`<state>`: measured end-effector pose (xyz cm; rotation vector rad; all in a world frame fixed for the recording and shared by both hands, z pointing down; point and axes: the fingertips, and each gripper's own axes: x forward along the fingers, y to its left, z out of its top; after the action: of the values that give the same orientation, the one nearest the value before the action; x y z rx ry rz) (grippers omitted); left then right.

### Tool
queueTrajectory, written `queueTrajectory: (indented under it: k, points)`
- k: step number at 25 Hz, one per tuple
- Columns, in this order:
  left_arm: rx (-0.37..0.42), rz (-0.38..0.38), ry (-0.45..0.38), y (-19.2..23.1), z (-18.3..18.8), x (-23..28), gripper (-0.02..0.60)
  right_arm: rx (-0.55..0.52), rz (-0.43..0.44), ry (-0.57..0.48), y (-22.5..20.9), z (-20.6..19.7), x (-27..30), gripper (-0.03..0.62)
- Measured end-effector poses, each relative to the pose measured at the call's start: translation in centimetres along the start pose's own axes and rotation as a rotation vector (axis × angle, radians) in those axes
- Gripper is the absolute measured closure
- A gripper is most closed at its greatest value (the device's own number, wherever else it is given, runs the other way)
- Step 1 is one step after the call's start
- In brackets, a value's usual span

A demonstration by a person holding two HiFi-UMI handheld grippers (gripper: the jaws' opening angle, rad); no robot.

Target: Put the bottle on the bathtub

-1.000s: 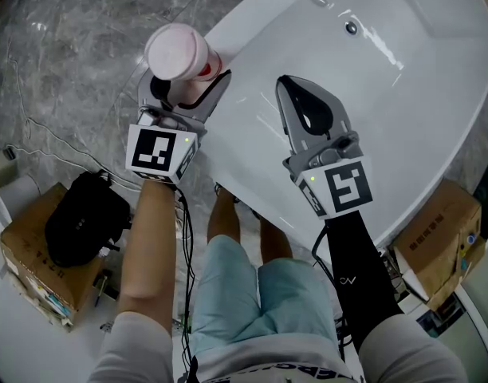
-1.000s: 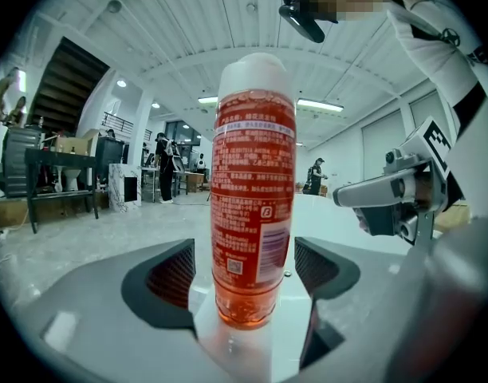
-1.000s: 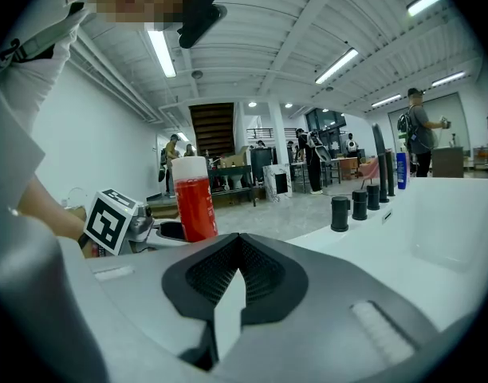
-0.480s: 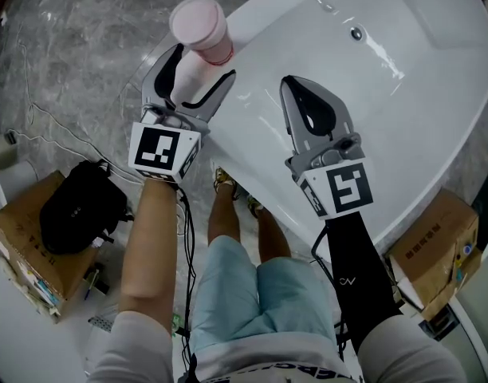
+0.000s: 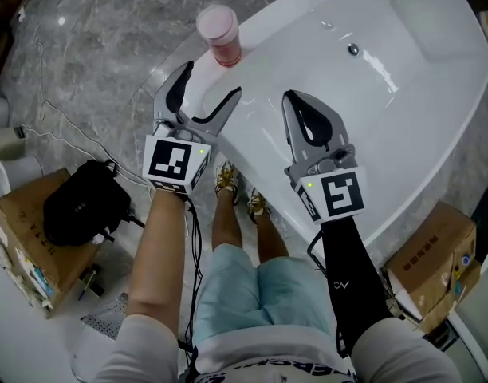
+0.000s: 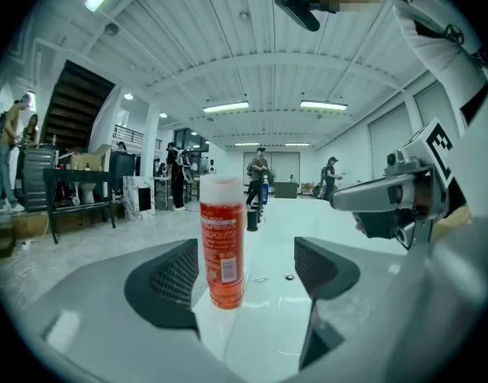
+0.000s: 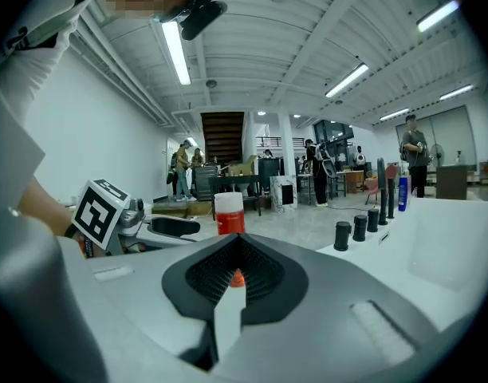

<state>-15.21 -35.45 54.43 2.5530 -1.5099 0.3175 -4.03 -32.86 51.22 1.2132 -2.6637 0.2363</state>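
Observation:
An orange bottle [image 5: 218,34] with a pale pink cap stands upright on the white bathtub's [image 5: 419,94] rim, at its far left end. My left gripper [image 5: 206,86] is open just short of it, and nothing sits between its fingers. In the left gripper view the bottle [image 6: 222,242] stands beyond the spread jaws, a little left of centre. My right gripper [image 5: 302,100] hovers over the tub's near rim, shut and empty. The right gripper view shows the bottle [image 7: 229,212] past the closed fingertips [image 7: 238,266].
Black tap knobs [image 7: 356,230] line the tub's far rim, with a drain hole [image 5: 352,49] in the basin. On the marble floor lie a black bag [image 5: 80,214], cardboard boxes [image 5: 25,242] [image 5: 435,238] and a thin cable [image 5: 61,142]. The person's legs stand against the tub's side.
The left gripper carried the bottle forward to the tub's rim, opened, and drew back from it. The bottle now stands free. The right gripper has barely moved.

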Motion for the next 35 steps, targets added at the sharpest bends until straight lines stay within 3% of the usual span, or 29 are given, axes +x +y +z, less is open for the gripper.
queueTrajectory:
  k: [18, 29, 35]
  points:
    - [0.027, 0.040, 0.002, -8.5, 14.7, -9.7, 0.131, -0.089, 0.012, -0.017, 2.8, 12.2, -8.3, 0.563]
    - [0.002, 0.134, -0.040, -10.1, 22.6, -14.2, 0.152, -0.095, 0.005, -0.048, 3.0, 19.4, -12.2, 0.562]
    - [0.071, 0.183, -0.050, -8.8, 26.0, -16.9, 0.197, -0.134, 0.045, -0.076, 4.2, 22.9, -12.4, 0.563]
